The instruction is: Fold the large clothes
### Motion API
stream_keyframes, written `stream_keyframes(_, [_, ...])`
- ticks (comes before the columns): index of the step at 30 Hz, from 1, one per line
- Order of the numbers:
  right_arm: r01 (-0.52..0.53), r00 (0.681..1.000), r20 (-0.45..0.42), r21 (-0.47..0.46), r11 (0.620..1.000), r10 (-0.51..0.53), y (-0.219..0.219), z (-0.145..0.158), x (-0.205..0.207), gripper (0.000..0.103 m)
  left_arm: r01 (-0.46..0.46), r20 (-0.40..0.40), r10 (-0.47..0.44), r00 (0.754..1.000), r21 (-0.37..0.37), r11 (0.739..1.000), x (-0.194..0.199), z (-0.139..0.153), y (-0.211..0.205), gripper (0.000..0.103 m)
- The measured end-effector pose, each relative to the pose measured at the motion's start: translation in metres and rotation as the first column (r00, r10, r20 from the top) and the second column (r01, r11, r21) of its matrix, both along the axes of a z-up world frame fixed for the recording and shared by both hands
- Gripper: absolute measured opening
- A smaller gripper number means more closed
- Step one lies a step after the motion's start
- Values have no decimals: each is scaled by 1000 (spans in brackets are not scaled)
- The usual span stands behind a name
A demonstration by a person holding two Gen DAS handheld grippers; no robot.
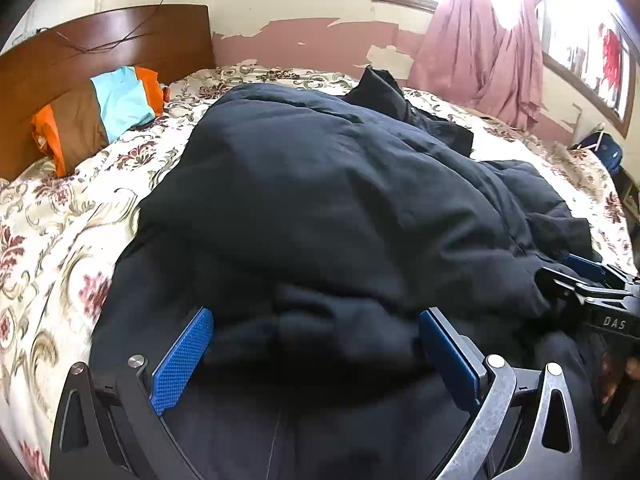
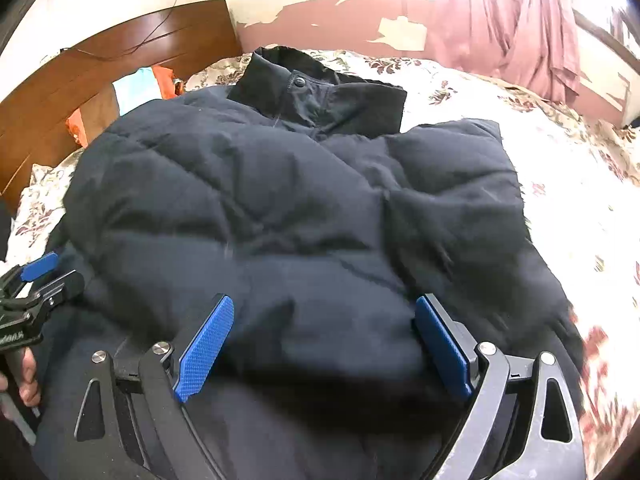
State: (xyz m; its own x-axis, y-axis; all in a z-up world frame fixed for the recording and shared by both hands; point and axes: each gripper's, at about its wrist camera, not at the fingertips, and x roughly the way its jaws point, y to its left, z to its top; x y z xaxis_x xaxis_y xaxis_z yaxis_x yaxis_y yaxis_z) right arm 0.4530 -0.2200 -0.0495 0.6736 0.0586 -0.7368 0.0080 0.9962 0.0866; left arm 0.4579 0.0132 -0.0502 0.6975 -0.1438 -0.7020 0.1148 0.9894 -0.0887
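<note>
On floral bedspread (image 2: 560, 152), puffy quilted jacket (image 2: 280, 200)

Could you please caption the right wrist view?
Open right gripper over a folded dark navy padded jacket on a floral bedspread.

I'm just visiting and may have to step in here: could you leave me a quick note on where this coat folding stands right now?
Left hand-held gripper: open, folded edge of the dark puffer jacket between its pads, not clamped.
Right hand-held gripper: open, same edge between its pads.
Jacket lies on the floral bedspread, collar towards the headboard.
Done: lower part appears folded up over the body.
Left: probably tidy the sleeves and fold once more.
</note>
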Motion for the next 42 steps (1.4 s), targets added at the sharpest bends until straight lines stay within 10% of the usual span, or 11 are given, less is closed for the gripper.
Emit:
stream_keyframes(9, [-24,994,-107,51,998,30,-17,27,-77,90,-86,-242,6,970,-325,942,-73,-6,10,103])
stream_keyframes(18, [2,939,-323,354,935,120,-51,47,-133,91,-39,-409,-41,912,-185,982,-123,34,-45,103])
stream_keyframes(25, [-42,892,-416,311,950,175,-54,48,-150,91,88,-587,-76,806,-9,996,-136,66,-65,103])
stream_keyframes(30, [-99,859,-465,260,960,215,-64,55,-111,91,63,-694,-65,717,-28,998,-99,77,-60,103])
stream_keyframes(33, [-100,892,-411,225,969,188,-79,72,-70,91,57,-670,-39,741,6,998,-54,88,-58,103])
stream_keyframes(38, [19,960,-276,222,975,44,-116,94,12,91,33,-461,-1,887,61,998,47,114,-56,103])
stream_keyframes(42, [136,989,-96,278,951,-114,-140,99,87,91,-22,-345,19,939,-5,1000,121,123,-53,103])
